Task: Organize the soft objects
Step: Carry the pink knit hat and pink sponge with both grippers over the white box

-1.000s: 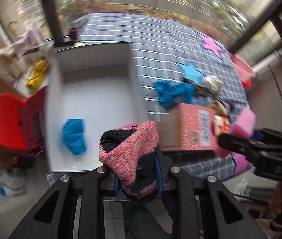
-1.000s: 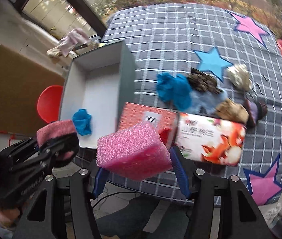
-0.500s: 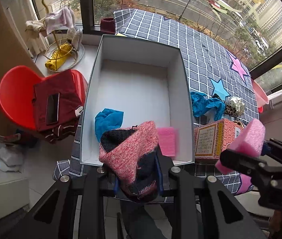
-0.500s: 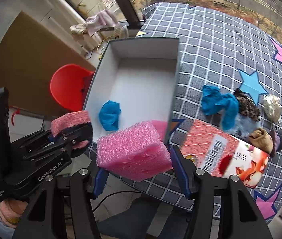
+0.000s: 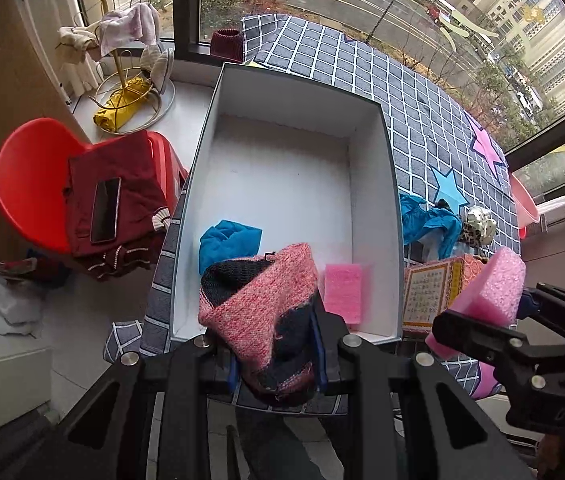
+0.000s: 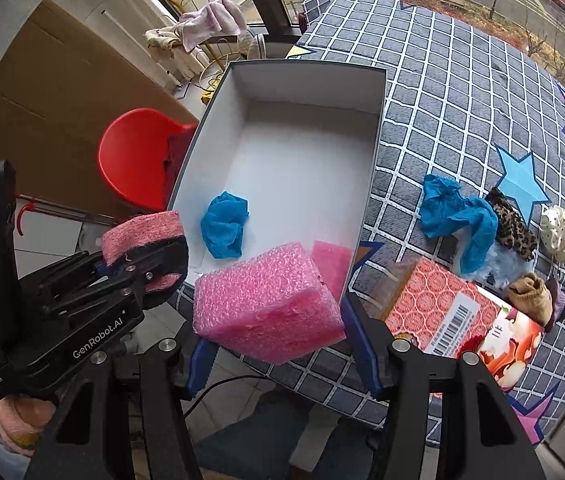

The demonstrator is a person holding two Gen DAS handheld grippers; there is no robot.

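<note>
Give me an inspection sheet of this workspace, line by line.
Surface: checked tablecloth with star patches.
Job's things: white box holds a blue cloth and a flat pink sponge; a second blue cloth, leopard-print cloth and other small fabrics lie on the table.
Clutter: red printed carton.
Grippers: left gripper shut on a pink knit sock; right gripper shut on a pink foam block.
Cables: a dark cable below the table edge.
Surroundings: red chair with a phone on folded clothes; window.
</note>
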